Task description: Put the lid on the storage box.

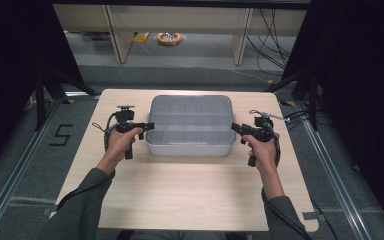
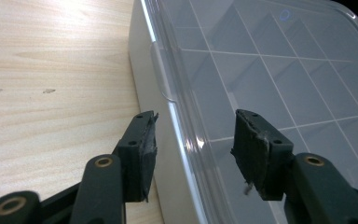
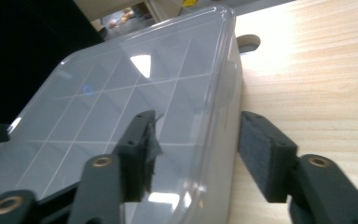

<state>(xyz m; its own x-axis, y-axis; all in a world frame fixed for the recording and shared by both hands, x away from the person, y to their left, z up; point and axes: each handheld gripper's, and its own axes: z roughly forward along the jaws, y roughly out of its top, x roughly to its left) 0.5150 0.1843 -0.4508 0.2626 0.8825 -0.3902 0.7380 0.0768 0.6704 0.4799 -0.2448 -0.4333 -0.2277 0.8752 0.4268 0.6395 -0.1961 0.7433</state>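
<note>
- My left gripper [image 1: 149, 125] sits at the left short side of the lidded box [image 1: 190, 125]; in the left gripper view its jaws stand apart, one on the table side and one over the lid, with the box's edge between them and neither pad pressing on it.
- My right gripper [image 1: 233, 127] sits at the opposite short side; in the right gripper view [image 3: 193, 149] its jaws are likewise spread, straddling the box's rim, one above the lid and one beside the wall, with gaps visible on both sides.
- The box rests flat on the wooden table [image 1: 190, 195], toward its far edge and roughly centred between my two hands.
- The box is a shallow, pale grey rectangular container with rounded corners; its clear lid [image 2: 270, 70] is in place.
- Through the lid, thin white dividers form a grid of square compartments; I cannot tell whether any of them holds contents.
- A small moulded tab [image 2: 161, 72] projects from the lid edge on the left side, just ahead of my left gripper [image 2: 193, 149].
</note>
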